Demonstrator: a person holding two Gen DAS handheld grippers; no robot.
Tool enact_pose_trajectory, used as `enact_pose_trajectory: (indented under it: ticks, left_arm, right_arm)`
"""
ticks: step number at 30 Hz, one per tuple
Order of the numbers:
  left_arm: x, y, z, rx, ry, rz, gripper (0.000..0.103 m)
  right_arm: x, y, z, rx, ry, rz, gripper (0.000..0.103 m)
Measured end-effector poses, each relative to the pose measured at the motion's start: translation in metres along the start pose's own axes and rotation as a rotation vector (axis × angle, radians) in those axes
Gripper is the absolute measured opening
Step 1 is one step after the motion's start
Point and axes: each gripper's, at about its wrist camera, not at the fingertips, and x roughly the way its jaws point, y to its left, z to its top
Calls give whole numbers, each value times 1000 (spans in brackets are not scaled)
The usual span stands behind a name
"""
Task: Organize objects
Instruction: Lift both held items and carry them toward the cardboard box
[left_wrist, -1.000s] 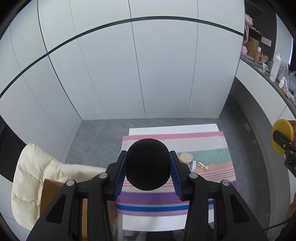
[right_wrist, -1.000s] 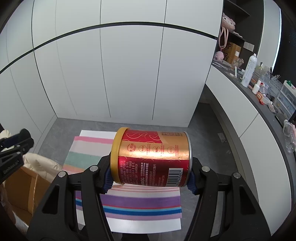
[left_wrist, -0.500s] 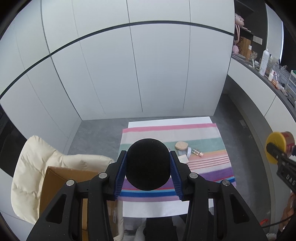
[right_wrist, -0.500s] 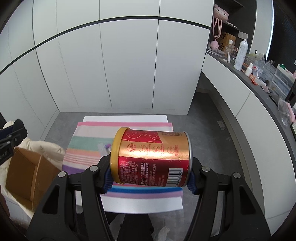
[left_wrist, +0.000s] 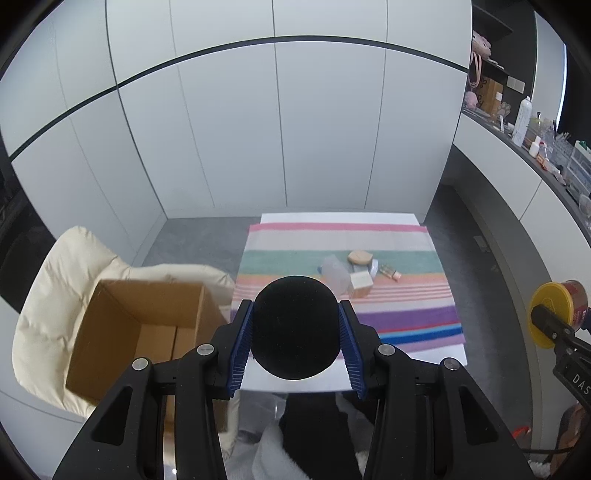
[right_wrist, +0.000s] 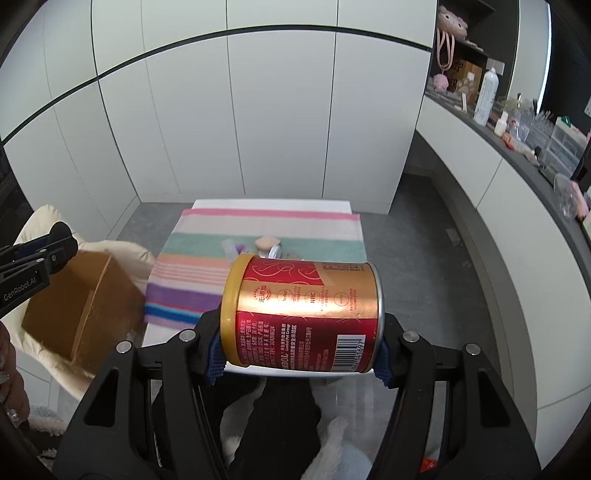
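Grippers both loaded: your left gripper (left_wrist: 295, 334) clamps a black ball (left_wrist: 295, 328), your right gripper (right_wrist: 299, 349) pinches the tin (right_wrist: 303, 314) sideways, probably bound for the open box (left_wrist: 136, 332)

red can (right_wrist: 306, 314) clamped sideways, cardboard box (right_wrist: 79, 306) left

In the left wrist view the black ball (left_wrist: 295, 328) hides the near middle of the striped cloth (left_wrist: 406, 317). The tin (left_wrist: 557, 314) shows only in part behind the right tool (left_wrist: 554, 332), cut off by the edge. In the right wrist view the tin (right_wrist: 303, 314) covers most of the small items (right_wrist: 267, 245) on the cloth, too small to name. The left tool (right_wrist: 40, 254) is cut by the left edge. The box (right_wrist: 77, 310) is blurred.
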Motion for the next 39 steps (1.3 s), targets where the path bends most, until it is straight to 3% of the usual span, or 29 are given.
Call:
enact_pose_trajectory:
  ticks: [5,9,17,31,39]
  left_arm:
    - [-12,10,-27,-39,23,-29,46]
    - [-22,18,-49,-36,29,-3,46]
    - [-31,32,-71,-46,42,21,46]
    - [-8,35,-72,-44,77,13,46]
    - [-7,69,-82,-129,80,37,46]
  right_arm:
    - [-9,7,-28,-25,20,2,64]
    - [-11,10,-46,-29,53,49,64]
    - [-16,9,-79,-54,98,59,64]
    - [-8,9,-83,-45,120,48,64]
    - [4,37,-73,-111,144,58,64]
